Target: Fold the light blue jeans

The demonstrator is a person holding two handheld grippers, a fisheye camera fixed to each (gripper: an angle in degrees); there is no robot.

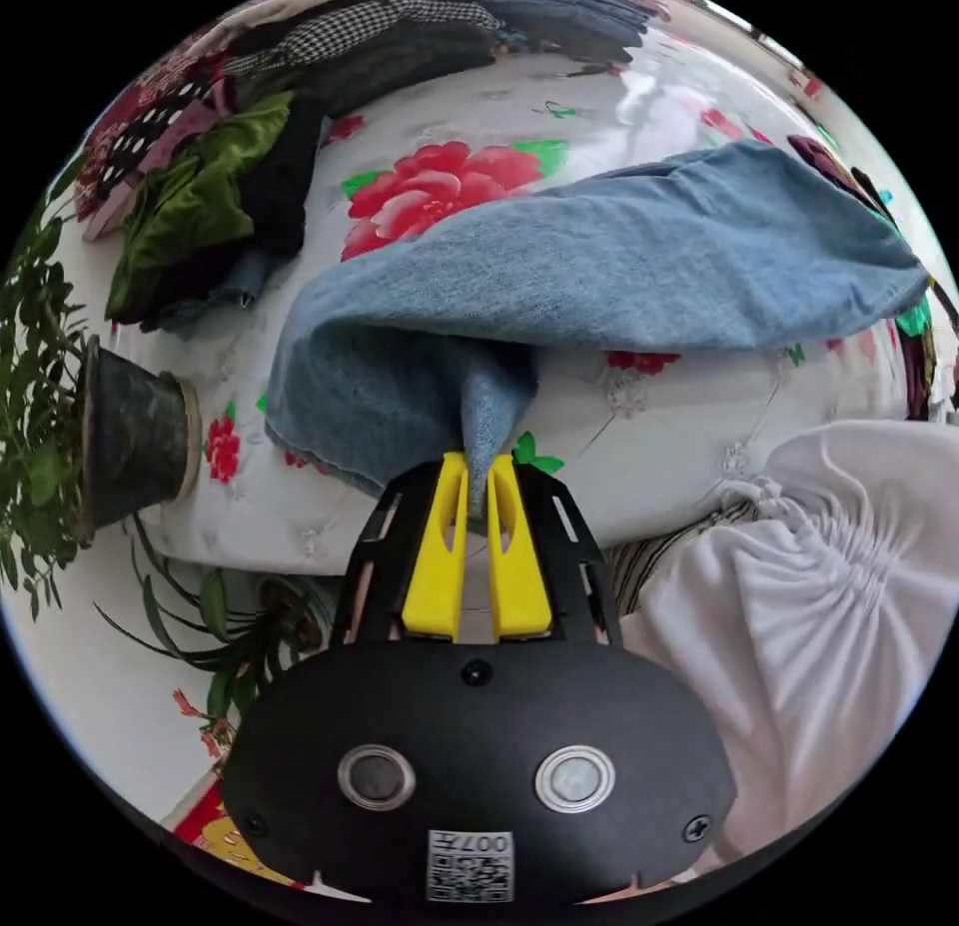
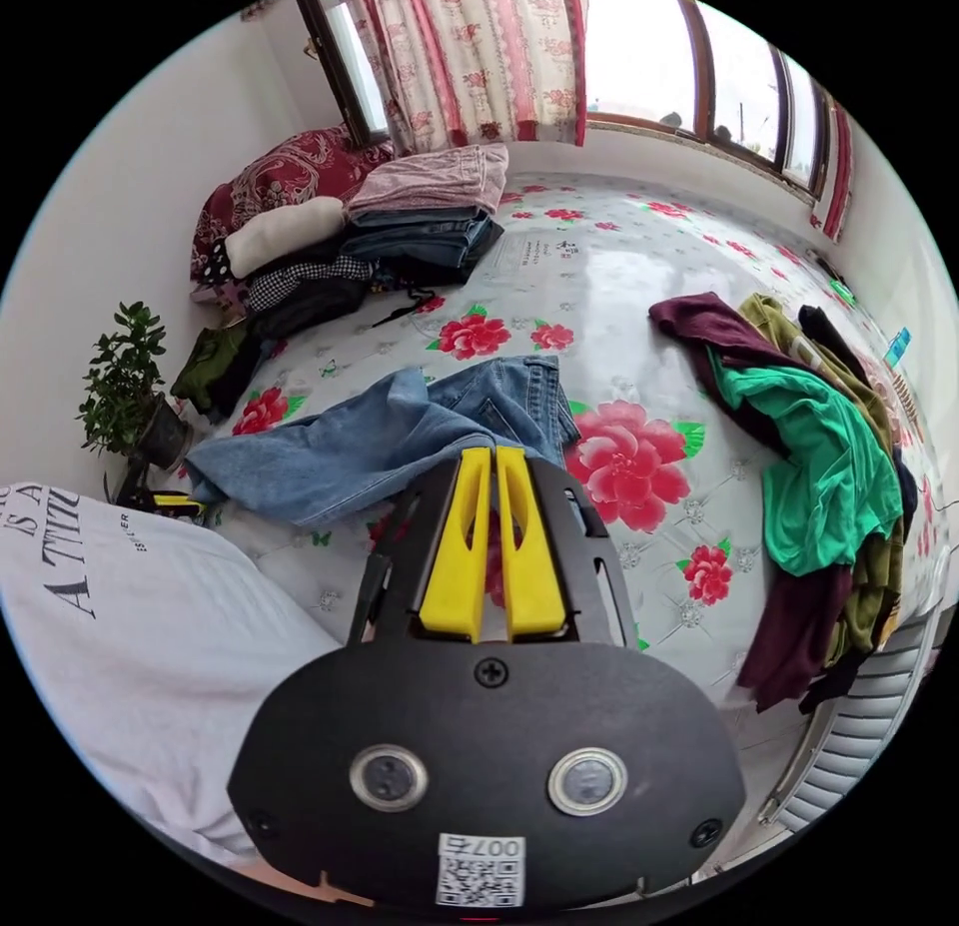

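The light blue jeans (image 1: pixel 619 267) lie crumpled across a flower-print bed (image 1: pixel 659 407). My left gripper (image 1: pixel 478 463) is shut on a pinched fold of denim at one end, which rises between the yellow jaws. In the right gripper view the jeans (image 2: pixel 370 447) stretch from the left edge of the bed to the waistband near the middle. My right gripper (image 2: pixel 492 454) hovers just in front of that waistband, its jaws shut with nothing seen between them.
A heap of green, maroon and olive clothes (image 2: pixel 809 466) lies at the bed's right. Folded stacks (image 2: pixel 420 217) and pillows sit at the far left corner. A potted plant (image 2: pixel 130 387) stands beside the bed. The person's white shirt (image 2: pixel 130 616) is close by.
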